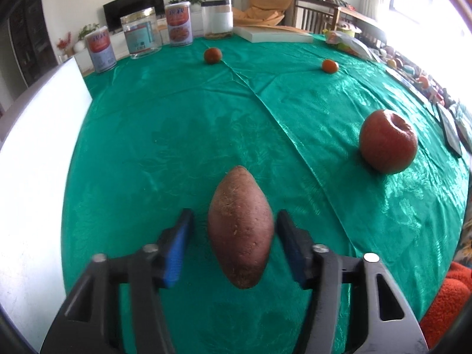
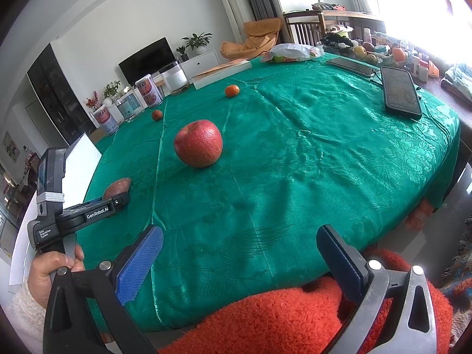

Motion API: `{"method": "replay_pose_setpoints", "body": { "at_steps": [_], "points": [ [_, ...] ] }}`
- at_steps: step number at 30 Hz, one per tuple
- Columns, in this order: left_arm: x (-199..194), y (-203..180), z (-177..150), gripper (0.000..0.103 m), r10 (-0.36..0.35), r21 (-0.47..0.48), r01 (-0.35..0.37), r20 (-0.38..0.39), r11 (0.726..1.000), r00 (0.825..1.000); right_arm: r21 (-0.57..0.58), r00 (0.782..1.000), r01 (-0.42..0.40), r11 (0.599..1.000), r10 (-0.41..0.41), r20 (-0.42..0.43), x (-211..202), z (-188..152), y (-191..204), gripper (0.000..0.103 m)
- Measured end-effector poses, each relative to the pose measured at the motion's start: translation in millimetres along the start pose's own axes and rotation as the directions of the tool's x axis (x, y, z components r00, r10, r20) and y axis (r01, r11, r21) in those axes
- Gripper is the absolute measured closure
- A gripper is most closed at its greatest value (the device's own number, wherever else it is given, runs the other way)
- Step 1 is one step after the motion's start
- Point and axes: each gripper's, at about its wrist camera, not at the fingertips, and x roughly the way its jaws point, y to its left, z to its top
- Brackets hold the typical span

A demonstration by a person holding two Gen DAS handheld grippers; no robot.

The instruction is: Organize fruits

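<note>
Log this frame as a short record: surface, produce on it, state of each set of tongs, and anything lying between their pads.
surface: green tablecloth
produce: sweet potato, apple, two small oranges
left tongs: open, sweet potato between the pads, gaps visible on both sides
right tongs: open, nothing between them, near table edge
other: phone, jars

In the right wrist view, the sweet potato [image 2: 118, 188] is half hidden behind the left gripper [image 2: 116, 202]. Beyond the phone [image 2: 401, 93], clutter washes out in window glare; jar labels [image 2: 146, 87] are illegible.
</note>
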Motion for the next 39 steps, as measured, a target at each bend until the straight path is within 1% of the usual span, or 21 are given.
{"method": "replay_pose_setpoints", "body": {
  "at_steps": [1, 5, 9, 14, 16, 17, 18, 19, 21, 22, 24, 25, 26, 27, 29, 31, 33, 34, 36, 37, 39],
  "points": [
    [2.7, -1.4, -0.3, 0.014, 0.008, 0.003, -0.008, -0.001, 1.000, 1.000, 0.004, 1.000, -0.002, 1.000, 0.002, -0.001, 0.1, 0.0, -0.7, 0.000],
    [5.3, -2.8, -2.1, 0.006, 0.035, 0.009, -0.036, 0.015, 0.999, 0.999, 0.022, 1.000, -0.018, 1.000, 0.018, -0.007, 1.0, 0.0, -4.8, 0.000],
    [9.6, 5.8, -1.5, 0.000, 0.010, -0.033, -0.010, 0.000, 0.999, 1.000, 0.044, 0.999, -0.043, 0.998, 0.044, -0.017, 3.1, 0.5, -8.4, 0.000],
    [10.3, 6.3, -1.7, 0.000, 0.007, -0.039, -0.007, 0.001, 0.999, 1.000, 0.080, 0.996, -0.083, 0.993, 0.086, -0.036, 6.4, 1.6, -14.1, 0.000],
    [10.3, 6.2, -1.8, 0.000, 0.007, -0.039, -0.007, 0.001, 0.999, 1.000, 0.087, 0.992, -0.102, 0.991, 0.108, -0.071, 8.9, 5.8, -15.5, 0.000],
    [10.2, 6.2, -1.8, 0.000, 0.007, -0.038, -0.007, 0.001, 0.999, 1.000, 0.073, 0.988, -0.124, 0.990, 0.130, -0.088, 9.1, 12.2, -15.9, 0.000],
    [10.3, 6.2, -1.8, 0.000, 0.007, -0.039, -0.007, 0.001, 0.999, 1.000, 0.041, 0.988, -0.125, 0.991, 0.128, -0.087, 7.2, 21.6, -16.3, 0.000],
    [10.3, 6.2, -1.8, 0.000, 0.007, -0.039, -0.007, 0.001, 0.999, 1.000, -0.012, 0.992, -0.102, 0.995, 0.101, -0.071, 3.4, 35.6, -16.6, 0.000],
    [10.3, 6.1, -1.8, 0.000, 0.007, -0.039, -0.007, 0.001, 0.999, 1.000, -0.144, 1.000, -0.019, 0.989, 0.018, -0.011, -1.9, 70.8, -18.1, 0.000],
    [10.2, 6.1, -1.8, 0.000, 0.007, -0.039, -0.007, 0.001, 0.999, 1.000, -0.214, 0.999, 0.041, 0.976, -0.039, 0.016, 0.8, 90.0, -19.0, 0.000],
    [10.2, 6.1, -1.8, 0.000, 0.007, -0.039, -0.007, 0.002, 0.999, 1.000, -0.328, 0.991, 0.128, 0.936, -0.131, 0.013, 25.5, 126.4, -26.4, 0.000],
    [10.2, 6.3, -1.9, 0.000, 0.007, -0.039, -0.007, 0.001, 0.999, 1.000, -0.352, 0.987, 0.146, 0.925, -0.159, -0.006, 44.2, 143.2, -34.7, 0.000],
    [10.3, 6.3, -1.9, 0.000, 0.007, -0.039, -0.007, 0.001, 0.999, 1.000, -0.348, 0.986, 0.148, 0.926, -0.165, -0.019, 62.8, 158.8, -43.8, 0.000],
    [10.2, 6.3, -1.9, 0.000, 0.007, -0.039, -0.007, 0.001, 0.999, 1.000, -0.331, 0.989, 0.131, 0.935, -0.148, -0.027, 80.6, 173.0, -53.0, 0.000],
    [10.2, 6.2, -1.9, 0.000, 0.007, -0.039, -0.007, 0.001, 0.999, 1.000, -0.301, 0.996, 0.057, 0.952, -0.073, -0.043, 118.8, 197.9, -61.5, 0.000],
    [10.3, 6.3, -2.0, 0.000, 0.007, -0.039, -0.007, 0.002, 0.999, 1.000, -0.306, 0.998, -0.018, 0.952, -0.003, -0.068, 156.1, 214.0, -54.9, 0.001],
    [10.3, 6.3, -2.0, 0.000, 0.007, -0.038, -0.007, 0.002, 0.999, 1.000, -0.319, 0.992, -0.086, 0.944, 0.053, -0.111, 193.0, 224.8, -38.2, 0.007],
    [10.3, 6.3, -2.0, 0.000, 0.007, -0.038, -0.007, 0.002, 0.999, 1.000, -0.327, 0.990, -0.103, 0.939, 0.066, -0.121, 208.9, 229.1, -28.3, 0.009],
    [10.4, 6.3, -2.0, 0.000, 0.007, -0.038, -0.006, 0.002, 0.999, 1.000, -0.371, 0.989, -0.119, 0.921, 0.076, -0.128, 236.3, 233.8, -2.9, 0.017],
    [10.4, 6.3, -2.1, 0.000, 0.006, -0.038, -0.006, 0.002, 0.999, 1.000, -0.400, 0.988, -0.122, 0.908, 0.074, -0.133, 248.2, 235.9, 8.8, 0.018],
    [10.4, 6.3, -2.1, 0.000, 0.007, -0.039, -0.007, 0.002, 0.999, 1.000, -0.452, 0.988, -0.114, 0.885, 0.054, -0.145, 268.4, 236.2, 28.0, 0.025]
  ]
}}
